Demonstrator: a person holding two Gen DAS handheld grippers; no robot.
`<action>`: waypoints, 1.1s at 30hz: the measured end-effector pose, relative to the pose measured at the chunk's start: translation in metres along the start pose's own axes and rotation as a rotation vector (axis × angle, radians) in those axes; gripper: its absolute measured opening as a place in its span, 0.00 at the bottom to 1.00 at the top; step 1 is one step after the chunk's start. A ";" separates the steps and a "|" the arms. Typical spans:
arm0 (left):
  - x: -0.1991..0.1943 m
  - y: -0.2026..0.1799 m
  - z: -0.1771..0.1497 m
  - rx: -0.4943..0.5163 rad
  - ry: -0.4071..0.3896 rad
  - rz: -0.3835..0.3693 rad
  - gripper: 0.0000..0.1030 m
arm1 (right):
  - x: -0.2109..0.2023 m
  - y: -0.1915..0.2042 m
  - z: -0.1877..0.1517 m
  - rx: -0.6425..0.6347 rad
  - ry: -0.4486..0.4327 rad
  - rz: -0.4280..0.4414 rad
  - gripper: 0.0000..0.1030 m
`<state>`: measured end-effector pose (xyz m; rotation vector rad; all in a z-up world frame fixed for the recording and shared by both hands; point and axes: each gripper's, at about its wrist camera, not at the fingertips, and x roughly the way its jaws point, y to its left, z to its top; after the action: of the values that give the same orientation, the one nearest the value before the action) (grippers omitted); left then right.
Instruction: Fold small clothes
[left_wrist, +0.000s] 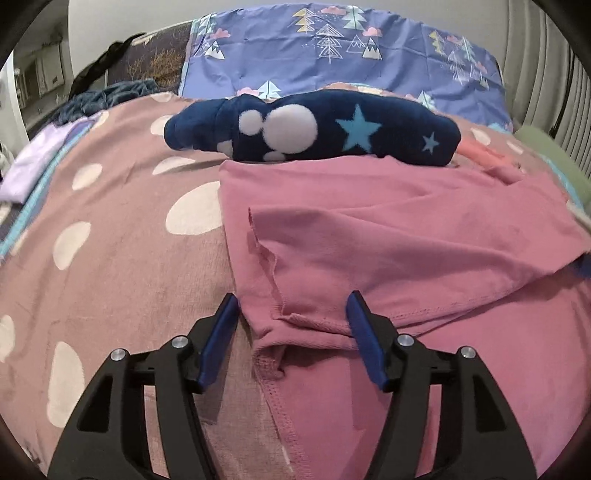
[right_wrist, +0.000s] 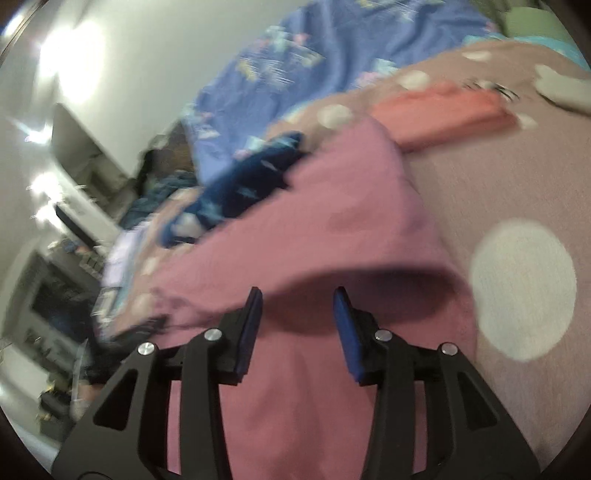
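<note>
Both grippers hang with jaws spread and nothing pinched: the left gripper straddles the stitched hem corner of the pink garment, and the right gripper sits over a raised fold of the same cloth. Before the next fold, I would press that hump flat and square the corner. The polka-dot blanket lies bare at nine o'clock, while the navy starred bundle bounds twelve.

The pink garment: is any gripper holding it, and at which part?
Nothing is held. The left gripper and right gripper are both open above the pink garment.
</note>
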<state>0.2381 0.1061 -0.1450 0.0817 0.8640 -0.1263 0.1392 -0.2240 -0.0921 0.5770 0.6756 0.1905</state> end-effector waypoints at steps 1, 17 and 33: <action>0.000 -0.004 -0.001 0.011 -0.001 0.013 0.61 | -0.006 0.003 0.011 -0.022 -0.029 -0.011 0.40; 0.001 0.000 -0.002 0.001 -0.006 0.008 0.63 | 0.074 -0.043 0.128 0.067 0.116 -0.169 0.03; 0.002 -0.001 -0.003 0.000 -0.004 0.006 0.64 | 0.091 -0.036 0.137 -0.072 0.202 -0.295 0.63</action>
<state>0.2372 0.1057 -0.1485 0.0839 0.8595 -0.1213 0.2963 -0.2824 -0.0745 0.3864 0.9365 -0.0033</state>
